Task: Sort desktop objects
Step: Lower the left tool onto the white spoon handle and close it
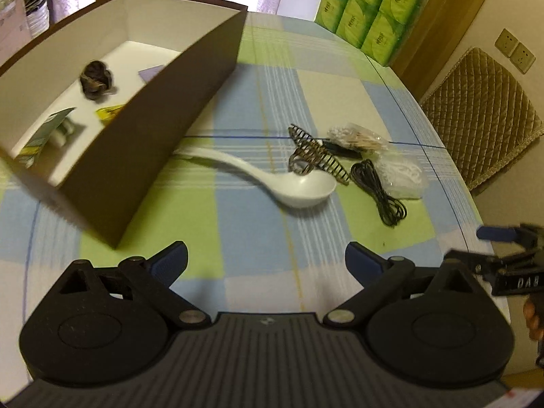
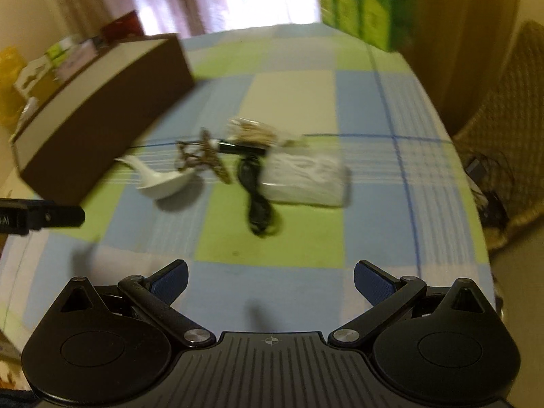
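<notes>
Sorting partly done; brown box on table already holds few small items; white spoon, hair clip, black cable, plastic packets left outside; left tool and right tool both released, empty.

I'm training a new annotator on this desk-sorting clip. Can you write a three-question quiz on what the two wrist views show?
1. True or false: the white ceramic soup spoon lies inside the brown cardboard box with white lining.
2. Which lies nearest the coiled black cable? A) clear plastic bag of white items B) stack of green tissue packs C) dark round scrunchie in the box
3. Fill in: the left gripper and right gripper both have their fingers ____.

Key: 1 false, it lies on the checked tablecloth; 2 A; 3 open.
</notes>
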Demonstrator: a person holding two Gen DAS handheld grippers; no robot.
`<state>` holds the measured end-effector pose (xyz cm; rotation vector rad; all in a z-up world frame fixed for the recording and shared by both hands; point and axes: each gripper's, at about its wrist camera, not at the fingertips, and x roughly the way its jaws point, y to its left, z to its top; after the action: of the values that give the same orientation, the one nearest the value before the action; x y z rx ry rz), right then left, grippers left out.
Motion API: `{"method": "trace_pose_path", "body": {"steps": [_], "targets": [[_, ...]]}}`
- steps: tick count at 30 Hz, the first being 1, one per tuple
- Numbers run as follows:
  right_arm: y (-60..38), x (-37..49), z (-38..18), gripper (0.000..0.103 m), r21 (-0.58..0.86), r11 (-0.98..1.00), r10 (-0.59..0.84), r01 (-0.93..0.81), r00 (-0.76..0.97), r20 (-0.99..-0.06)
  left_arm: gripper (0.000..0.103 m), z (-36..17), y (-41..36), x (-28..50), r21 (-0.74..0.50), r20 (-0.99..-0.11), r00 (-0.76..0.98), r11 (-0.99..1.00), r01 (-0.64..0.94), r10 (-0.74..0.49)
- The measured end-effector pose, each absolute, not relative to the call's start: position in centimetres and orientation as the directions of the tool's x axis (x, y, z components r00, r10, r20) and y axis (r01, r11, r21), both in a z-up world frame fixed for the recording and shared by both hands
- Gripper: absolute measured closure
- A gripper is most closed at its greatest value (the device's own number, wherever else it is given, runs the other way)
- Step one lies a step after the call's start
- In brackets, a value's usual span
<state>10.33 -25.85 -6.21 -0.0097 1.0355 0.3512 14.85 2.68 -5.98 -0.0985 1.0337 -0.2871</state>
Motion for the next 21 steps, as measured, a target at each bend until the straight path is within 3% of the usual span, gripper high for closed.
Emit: {"method": "trace_pose_path", "body": {"steps": [15, 18, 21], "targets": [[-29.1, 12.2, -8.2, 0.002, 0.139, 0.977, 0.196, -0.163, 0.423, -0.884, 0.013, -9.5, 0.0, 23.2, -0.278, -0.851, 0.43, 0.953, 0.117, -0.301], [-29.2, 12.4, -8.4, 0.002, 0.141, 0.978, 0.195, -0.157, 0.42, -0.886, 0.024, -10.4, -0.4, 23.7, -0.262, -0.863, 0.415, 0.957, 0.121, -0.289], [-29.2, 12.7, -8.8, 0.002, 0.14, 0.978, 0.193, -0.155, 0.413, -0.89, 0.043, -11.7, -0.3, 24.2, -0.278, -0.873, 0.387, 0.955, 0.108, -0.297]]}}
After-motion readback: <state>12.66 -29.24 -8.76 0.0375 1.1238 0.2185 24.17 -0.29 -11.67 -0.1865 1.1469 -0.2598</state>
